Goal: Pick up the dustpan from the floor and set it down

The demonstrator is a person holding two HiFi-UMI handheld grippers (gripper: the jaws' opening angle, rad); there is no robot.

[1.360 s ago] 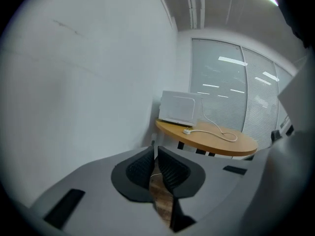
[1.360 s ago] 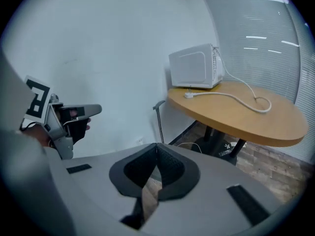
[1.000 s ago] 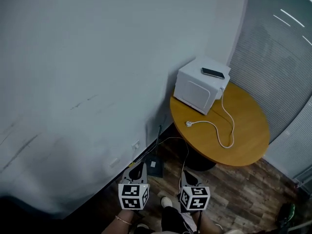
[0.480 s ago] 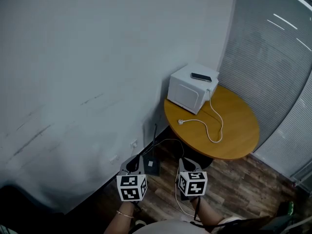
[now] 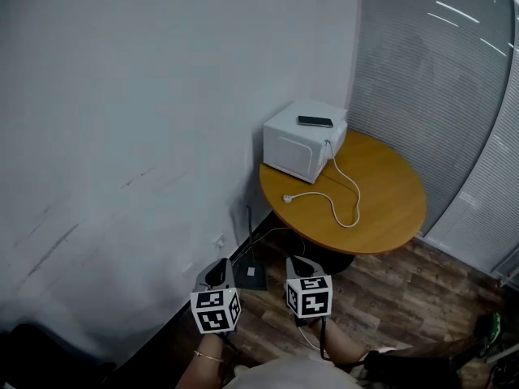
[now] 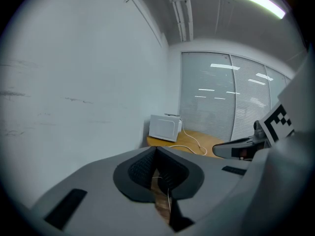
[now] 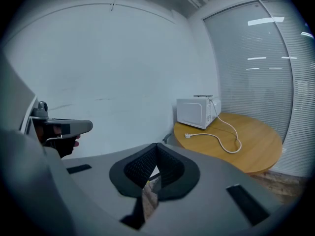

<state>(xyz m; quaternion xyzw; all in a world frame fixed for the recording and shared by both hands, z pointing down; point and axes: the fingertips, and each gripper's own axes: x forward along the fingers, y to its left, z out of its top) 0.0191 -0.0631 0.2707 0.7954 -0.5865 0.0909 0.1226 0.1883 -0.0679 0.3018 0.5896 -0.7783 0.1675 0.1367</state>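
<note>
Left gripper (image 5: 218, 271) and right gripper (image 5: 302, 264) were pictured from the head view, held side by side but apart, low in the frame above a wood-plank floor (image 5: 389, 298), each topped by its marker cube. Just ahead of them a dark flat box (image 5: 251, 275) was seen on the floor by the grey wall (image 5: 122, 120), with thin cables leading to it. Beyond, a white microwave (image 5: 300, 148) was set on a round wooden table (image 5: 389, 217). A phone (image 5: 314, 121) was laid on its top and a white cord (image 5: 340, 205) was trailed loose across the tabletop, its plug lying free. Window blinds (image 5: 438, 96) were shown to the right.

In the left gripper view, the jaws were shown pressed together with nothing gripped, and the right gripper was caught at the right edge.

In the right gripper view, the jaws were likewise closed tip to tip and empty, with the microwave and table framed beyond.

The dustpan could not be made out in any view.
</note>
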